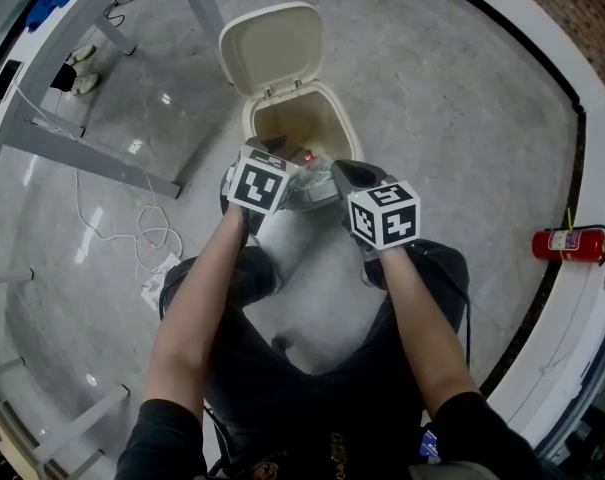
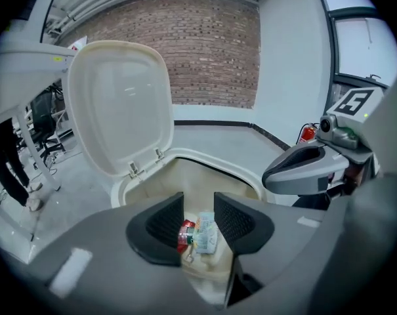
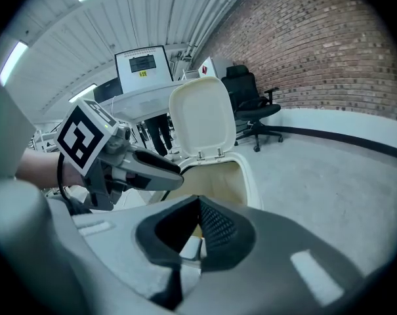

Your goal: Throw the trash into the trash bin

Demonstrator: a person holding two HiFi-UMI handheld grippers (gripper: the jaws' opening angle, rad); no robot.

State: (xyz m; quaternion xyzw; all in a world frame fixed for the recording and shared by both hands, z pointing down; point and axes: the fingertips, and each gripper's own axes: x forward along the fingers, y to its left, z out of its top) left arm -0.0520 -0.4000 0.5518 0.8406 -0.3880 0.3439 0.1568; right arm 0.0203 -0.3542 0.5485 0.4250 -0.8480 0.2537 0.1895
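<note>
1. I am looking steeply down at a cream trash bin (image 1: 287, 118) in the upper middle of the head view. Its lid (image 1: 270, 48) is standing open toward the top of the frame.
2. My left gripper (image 2: 199, 209) is hovering over the bin's mouth, jaws released and wide apart, gripping nothing.
3. The trash (image 2: 199, 235), a red wrapper and a pale one, is lying inside the bin. It is showing through the gap between those jaws, lower middle of the left gripper view.
4. My right gripper (image 3: 198, 202) is sitting just right of the left one, near the bin's front rim. Its jaws are clenched tip to tip, and I am making out nothing between them.
5. A red fire extinguisher (image 1: 570, 243) is showing at the right edge of the head view.
</note>
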